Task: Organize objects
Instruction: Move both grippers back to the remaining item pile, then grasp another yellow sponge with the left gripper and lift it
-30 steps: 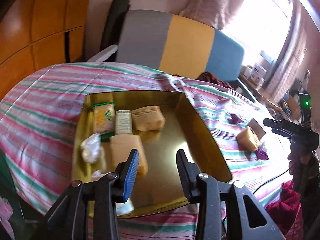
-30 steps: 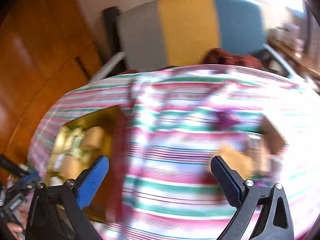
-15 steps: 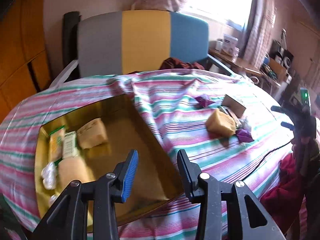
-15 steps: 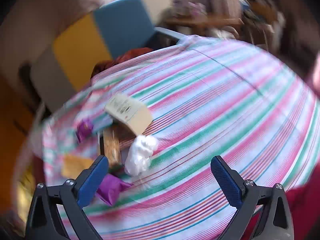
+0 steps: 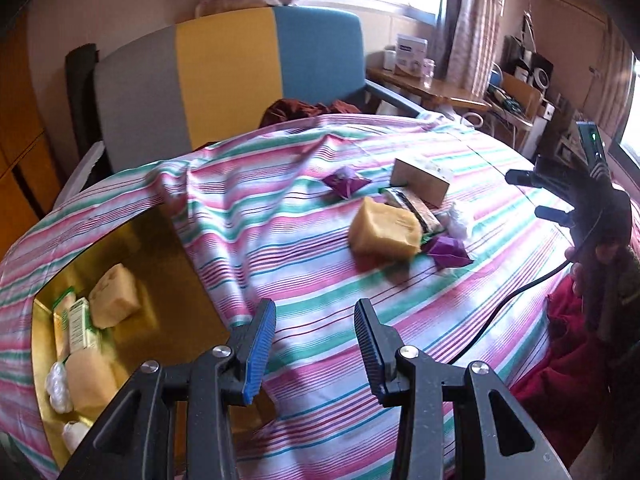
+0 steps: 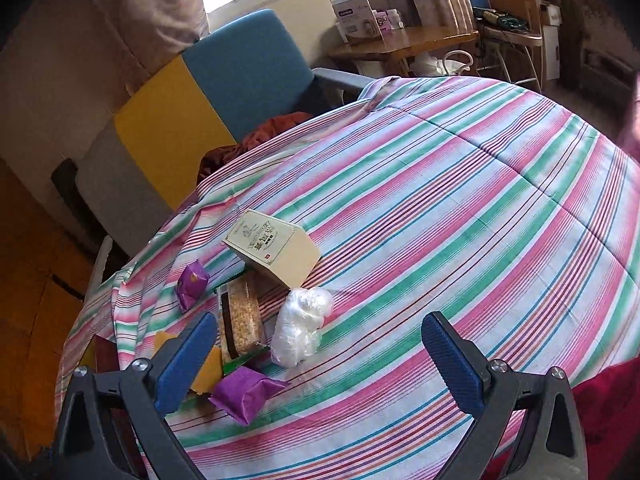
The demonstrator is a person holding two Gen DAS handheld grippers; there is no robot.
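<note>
A gold box [image 5: 160, 280] sunk in the striped cloth at the left holds tan blocks, a green-white packet [image 5: 80, 324] and small white bags. My left gripper [image 5: 315, 320] hangs over the cloth just right of the box, open, with nothing between its fingers. Further right lies a pile: a tan block [image 5: 384, 234], a beige carton [image 6: 276, 248], a cracker pack [image 6: 240, 320], a white plastic bag [image 6: 300, 328] and two purple packets [image 6: 246, 392] [image 6: 192, 284]. My right gripper [image 6: 318, 332] stands wide open above the near side of that pile, holding nothing.
A grey, yellow and blue chair [image 5: 228, 68] with a dark red cloth on its seat stands behind the table. A black cable [image 5: 500, 308] and a red garment [image 5: 560, 360] lie at the right edge. A wooden desk [image 6: 404, 40] carries boxes.
The left gripper swung right, from over the gold box toward the pile. The right gripper swept from beside the box across to the pile and settled there. Neither gripper's opening changed.
</note>
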